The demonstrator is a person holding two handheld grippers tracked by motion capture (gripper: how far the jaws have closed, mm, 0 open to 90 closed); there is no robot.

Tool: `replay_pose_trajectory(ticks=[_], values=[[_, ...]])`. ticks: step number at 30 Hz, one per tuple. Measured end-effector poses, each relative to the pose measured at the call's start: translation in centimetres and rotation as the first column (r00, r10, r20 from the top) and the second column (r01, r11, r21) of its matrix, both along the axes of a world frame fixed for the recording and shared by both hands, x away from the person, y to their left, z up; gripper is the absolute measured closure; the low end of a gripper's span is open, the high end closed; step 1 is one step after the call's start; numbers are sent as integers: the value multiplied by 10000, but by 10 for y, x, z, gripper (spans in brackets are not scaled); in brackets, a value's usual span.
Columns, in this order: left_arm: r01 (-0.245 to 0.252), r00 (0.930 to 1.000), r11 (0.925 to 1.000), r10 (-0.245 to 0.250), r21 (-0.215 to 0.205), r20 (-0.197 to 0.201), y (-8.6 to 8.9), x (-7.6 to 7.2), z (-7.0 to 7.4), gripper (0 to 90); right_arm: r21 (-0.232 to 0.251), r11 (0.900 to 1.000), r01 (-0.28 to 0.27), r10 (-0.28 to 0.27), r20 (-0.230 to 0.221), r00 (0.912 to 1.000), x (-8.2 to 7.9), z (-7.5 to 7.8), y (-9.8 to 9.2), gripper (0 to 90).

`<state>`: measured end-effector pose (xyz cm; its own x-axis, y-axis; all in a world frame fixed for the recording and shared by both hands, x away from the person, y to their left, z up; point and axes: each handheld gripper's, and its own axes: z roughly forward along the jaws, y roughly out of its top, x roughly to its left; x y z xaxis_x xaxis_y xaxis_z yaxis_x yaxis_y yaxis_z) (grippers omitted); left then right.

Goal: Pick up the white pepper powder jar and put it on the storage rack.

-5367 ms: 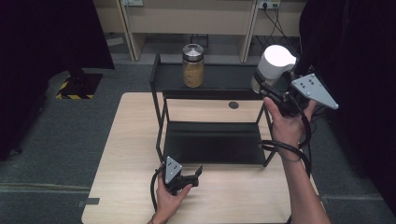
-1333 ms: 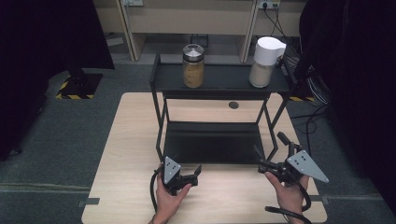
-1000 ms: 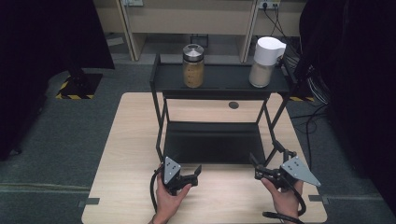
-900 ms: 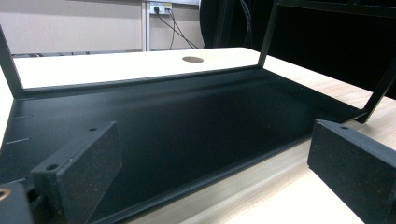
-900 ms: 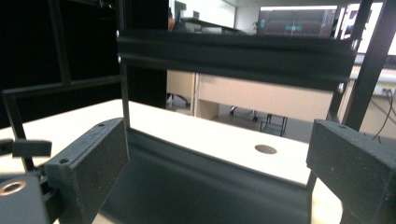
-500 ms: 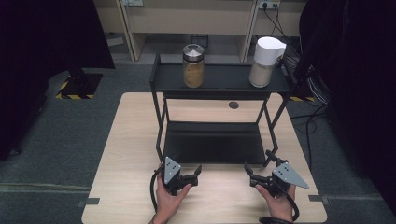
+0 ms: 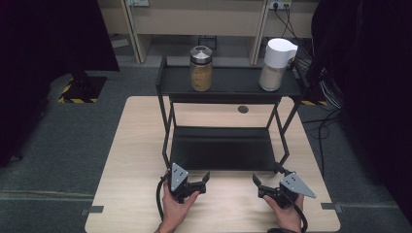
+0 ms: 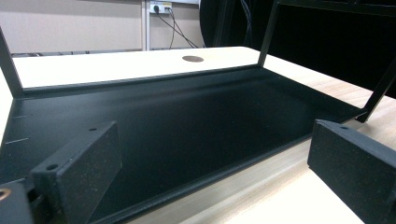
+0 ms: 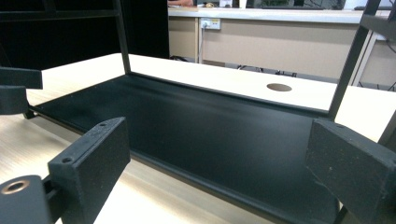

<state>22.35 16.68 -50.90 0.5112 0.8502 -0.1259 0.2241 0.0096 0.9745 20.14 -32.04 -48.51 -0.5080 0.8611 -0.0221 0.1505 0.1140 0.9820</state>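
A black two-tier rack (image 7: pixel 232 83) stands on the wooden table (image 7: pixel 141 141). On its top shelf are a glass jar of tan grains (image 7: pixel 200 69) at the middle and a white canister (image 7: pixel 275 64) at the right. My left gripper (image 7: pixel 202 181) rests at the table's front, open and empty, in front of the rack's lower shelf (image 8: pixel 187 116). My right gripper (image 7: pixel 259 186) lies at the front right, also open and empty, facing the same shelf (image 9: pixel 210 126). In the right gripper view, a jaw of the left gripper (image 9: pixel 14 88) shows at the left edge.
A round hole (image 7: pixel 243 109) is cut in the table behind the rack. Grey carpet surrounds the table, with wooden cabinets (image 7: pixel 194 19) and cables (image 7: pixel 320 92) at the back. The rack's thin black legs (image 7: pixel 167 131) stand just ahead of both grippers.
The right gripper, which earlier held the white canister up by the top shelf, has left it there and sunk to the table's front right. The left gripper has stayed put.
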Motion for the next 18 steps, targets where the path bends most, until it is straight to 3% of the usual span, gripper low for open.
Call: replay_pose_trajectory(ticks=[18], values=[[37, 10000, 10000, -37, 17, -16, 0, 1, 0, 22, -50, 9999, 126, -128, -317, 9994, 2, -10, 1, 66]])
